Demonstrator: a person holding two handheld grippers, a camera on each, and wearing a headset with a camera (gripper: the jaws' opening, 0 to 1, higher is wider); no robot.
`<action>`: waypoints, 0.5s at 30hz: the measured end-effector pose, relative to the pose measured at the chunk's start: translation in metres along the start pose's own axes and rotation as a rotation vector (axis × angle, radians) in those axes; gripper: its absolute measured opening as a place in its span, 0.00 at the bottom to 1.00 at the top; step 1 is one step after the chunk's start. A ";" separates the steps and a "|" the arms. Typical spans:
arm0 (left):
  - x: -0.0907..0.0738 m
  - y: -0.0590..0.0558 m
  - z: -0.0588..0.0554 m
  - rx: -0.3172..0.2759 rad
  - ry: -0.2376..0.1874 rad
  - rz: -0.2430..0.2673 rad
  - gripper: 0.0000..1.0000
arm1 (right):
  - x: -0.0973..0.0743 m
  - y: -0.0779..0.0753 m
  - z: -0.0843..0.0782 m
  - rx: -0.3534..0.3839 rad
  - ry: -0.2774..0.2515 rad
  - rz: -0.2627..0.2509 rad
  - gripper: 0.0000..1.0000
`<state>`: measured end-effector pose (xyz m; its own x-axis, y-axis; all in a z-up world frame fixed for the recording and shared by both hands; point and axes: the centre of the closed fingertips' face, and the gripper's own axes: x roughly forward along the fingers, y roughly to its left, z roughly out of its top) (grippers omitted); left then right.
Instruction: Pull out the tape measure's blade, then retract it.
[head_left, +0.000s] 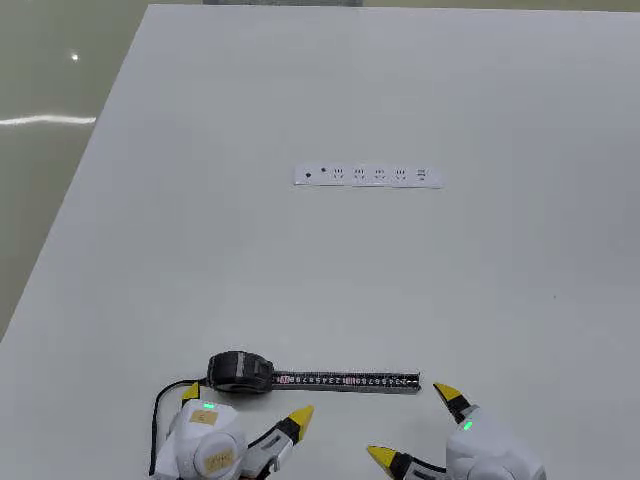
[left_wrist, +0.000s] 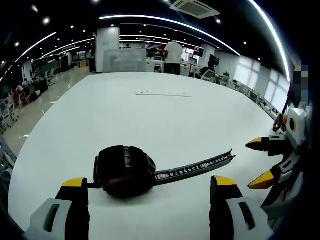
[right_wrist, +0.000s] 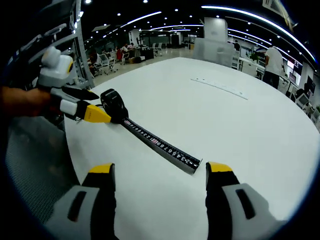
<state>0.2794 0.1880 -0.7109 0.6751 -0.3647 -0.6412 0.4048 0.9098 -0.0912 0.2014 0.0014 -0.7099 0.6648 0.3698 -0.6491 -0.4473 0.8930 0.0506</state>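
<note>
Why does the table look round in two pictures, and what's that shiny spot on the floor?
Left gripper view and right gripper view: fisheye lenses bend the flat table and ceiling lights into curves. Head view: table edges look straight; the floor mirrors lamps as glare.

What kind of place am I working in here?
Probably a large open-plan office or lab: rows of desks and chairs beyond the white table, long ceiling strip lights and a power strip on the tabletop.
</note>
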 end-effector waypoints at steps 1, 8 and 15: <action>0.001 0.000 -0.001 -0.001 0.000 0.002 0.98 | 0.001 -0.001 -0.001 -0.002 0.003 0.004 0.67; 0.009 0.005 0.001 -0.012 0.002 0.020 0.96 | 0.005 -0.011 -0.005 -0.050 0.007 0.038 0.59; 0.016 0.013 0.004 -0.032 -0.001 0.045 0.94 | 0.010 -0.017 -0.010 -0.106 0.037 0.091 0.51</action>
<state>0.2980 0.1933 -0.7194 0.6928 -0.3237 -0.6444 0.3544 0.9311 -0.0866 0.2092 -0.0126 -0.7248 0.5969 0.4368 -0.6730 -0.5670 0.8231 0.0313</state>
